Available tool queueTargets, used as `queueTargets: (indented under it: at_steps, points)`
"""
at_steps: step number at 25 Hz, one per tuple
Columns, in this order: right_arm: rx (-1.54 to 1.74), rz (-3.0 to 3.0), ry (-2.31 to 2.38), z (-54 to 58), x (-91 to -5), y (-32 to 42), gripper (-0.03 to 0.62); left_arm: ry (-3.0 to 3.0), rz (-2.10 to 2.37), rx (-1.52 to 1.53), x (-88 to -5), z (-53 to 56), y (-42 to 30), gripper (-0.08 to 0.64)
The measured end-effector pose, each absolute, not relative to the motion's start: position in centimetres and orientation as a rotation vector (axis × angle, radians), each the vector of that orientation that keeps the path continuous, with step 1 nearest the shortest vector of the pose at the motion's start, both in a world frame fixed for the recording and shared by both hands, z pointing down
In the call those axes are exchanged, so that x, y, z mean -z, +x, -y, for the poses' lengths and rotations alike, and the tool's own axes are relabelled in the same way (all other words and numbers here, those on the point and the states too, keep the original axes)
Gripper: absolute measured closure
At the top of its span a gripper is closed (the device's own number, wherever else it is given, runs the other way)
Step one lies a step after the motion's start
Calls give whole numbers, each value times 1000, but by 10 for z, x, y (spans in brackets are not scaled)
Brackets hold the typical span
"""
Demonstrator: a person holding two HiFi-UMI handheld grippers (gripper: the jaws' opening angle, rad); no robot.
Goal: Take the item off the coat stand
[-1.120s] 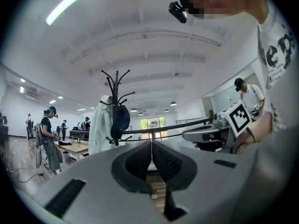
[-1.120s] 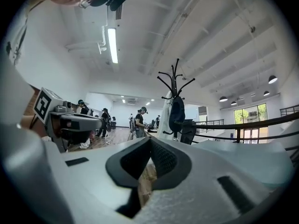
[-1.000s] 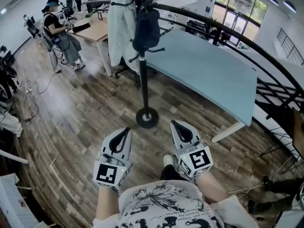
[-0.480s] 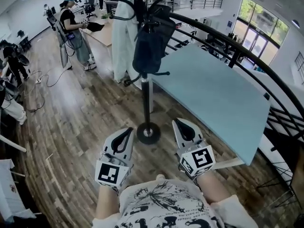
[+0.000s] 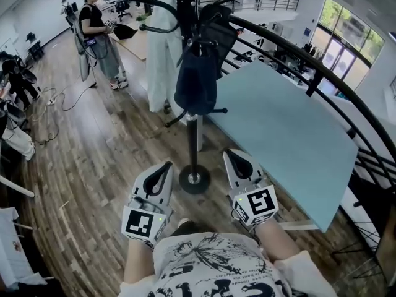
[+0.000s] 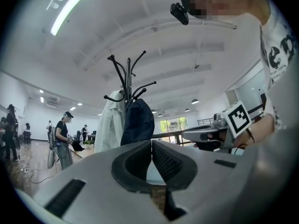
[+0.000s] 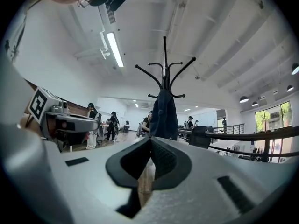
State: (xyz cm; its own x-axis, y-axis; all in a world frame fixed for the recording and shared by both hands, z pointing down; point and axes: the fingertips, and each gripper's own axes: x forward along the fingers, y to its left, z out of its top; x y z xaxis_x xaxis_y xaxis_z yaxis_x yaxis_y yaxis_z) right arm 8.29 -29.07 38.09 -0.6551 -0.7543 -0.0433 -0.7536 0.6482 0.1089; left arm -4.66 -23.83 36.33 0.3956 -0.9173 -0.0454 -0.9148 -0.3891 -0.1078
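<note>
**Still short of the coat stand, both grippers empty**

Closest to me, the left gripper (image 5: 166,165) and right gripper (image 5: 228,154) are held low over the wood-plank floor (image 5: 93,159). Both have their jaws pressed together on nothing. Just ahead of them is the coat stand (image 5: 193,135). A dark bag (image 5: 197,73) hangs on its pole, with a white coat (image 5: 162,48) behind it. A pale blue table (image 5: 278,129) sits to the right, a curved black railing (image 5: 322,67) runs beyond it, and a person (image 5: 99,36) stands far left in the open office.

Compared with a second ago, the stand's base lies nearer the grippers and the bag looms larger.

The head view cuts off the stand's top, and I can't tell which hook carries the bag.
</note>
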Motion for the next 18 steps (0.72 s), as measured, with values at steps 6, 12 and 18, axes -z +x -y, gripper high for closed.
queueTargets:
  at_steps: [6,12,18]
  points:
    - [227,2812,1416,329,-363,70,598,-2558,-1580,-3,-345,281,-61,555]
    - [281,2836,1499,356,-331,53,475,-2596,-1520,-17,-348,306,-68,555]
    - [335,2788,1447,391,-314,23,348,-2646,-1456,44,-366,320,-70,555]
